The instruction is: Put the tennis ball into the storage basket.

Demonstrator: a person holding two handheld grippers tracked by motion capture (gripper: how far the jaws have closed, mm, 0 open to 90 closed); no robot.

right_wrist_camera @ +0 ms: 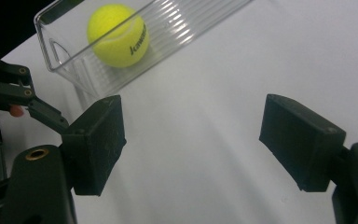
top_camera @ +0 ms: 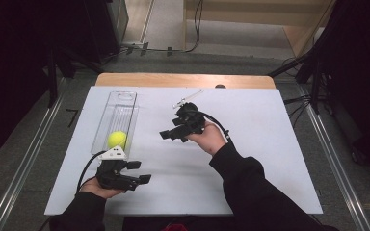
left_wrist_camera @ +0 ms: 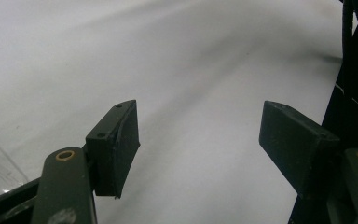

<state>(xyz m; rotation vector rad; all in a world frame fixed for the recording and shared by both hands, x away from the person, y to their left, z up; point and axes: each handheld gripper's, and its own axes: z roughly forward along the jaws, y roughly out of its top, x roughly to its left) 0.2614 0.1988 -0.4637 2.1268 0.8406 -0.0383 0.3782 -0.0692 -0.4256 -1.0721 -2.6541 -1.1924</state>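
Over by the left edge of the white table (top_camera: 250, 159) sits a clear plastic bin (top_camera: 121, 103), long and narrow, running front to back. Only thing in it is a yellow tennis ball (top_camera: 117, 139), parked at the near end; the far end is bare.

Left gripper (top_camera: 137, 172) rests low near the front-left corner, just in front of the bin, jaws spread wide and holding nothing. Right gripper (top_camera: 166, 134) hovers mid-table, also wide open and empty, aimed toward the ball.

Risks as I see it: the bin walls are tall and thin, so a jaw could clip the rim and shove or tip the bin. The ball is fuzzy and round, so an off-centre pinch could squirt it away down the bin.
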